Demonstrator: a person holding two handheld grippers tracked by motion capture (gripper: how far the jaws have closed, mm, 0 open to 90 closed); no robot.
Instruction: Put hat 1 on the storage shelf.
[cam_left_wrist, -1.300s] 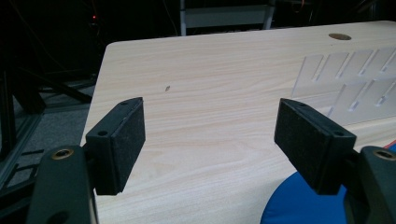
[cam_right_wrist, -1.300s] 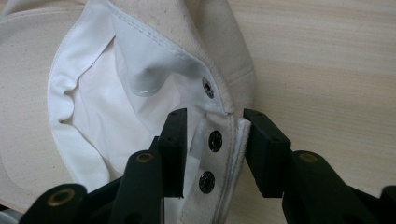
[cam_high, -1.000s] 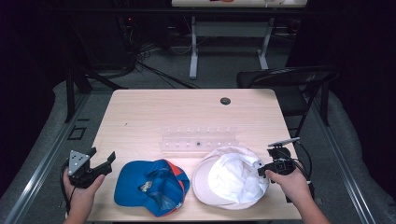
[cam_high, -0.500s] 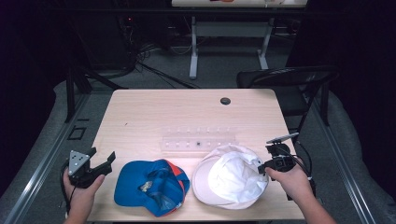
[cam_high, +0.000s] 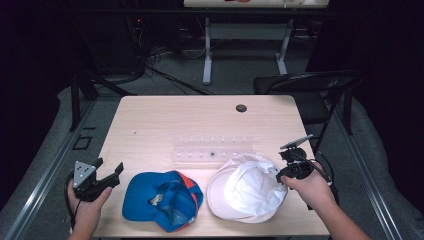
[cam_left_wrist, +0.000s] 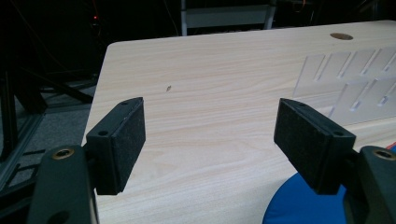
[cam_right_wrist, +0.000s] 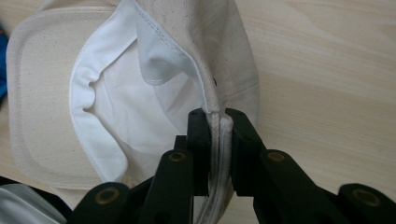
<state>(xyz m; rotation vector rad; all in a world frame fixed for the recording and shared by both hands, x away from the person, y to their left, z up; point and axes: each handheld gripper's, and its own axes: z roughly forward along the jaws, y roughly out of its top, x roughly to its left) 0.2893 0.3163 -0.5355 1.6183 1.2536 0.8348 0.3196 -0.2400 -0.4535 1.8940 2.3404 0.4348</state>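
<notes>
Left gripper (cam_high: 102, 176) — jaws wide apart, nothing between them, over bare wooden table (cam_high: 165, 125) at its near-left corner. Blue cap (cam_high: 162, 200) — upside down, orange showing at its edge, just right of those fingers and clear of them. Clear plastic rack (cam_high: 212, 153) — flat, beyond both caps. White cap (cam_high: 247, 187) — upside down; right gripper (cam_right_wrist: 218, 122) has just closed, clamped on its rim, fabric pinched between the pads.

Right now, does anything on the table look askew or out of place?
Both caps lie upside down, linings up: the blue cap and the white cap. The right gripper pinches the white cap's rim, pulling it up unevenly.
</notes>
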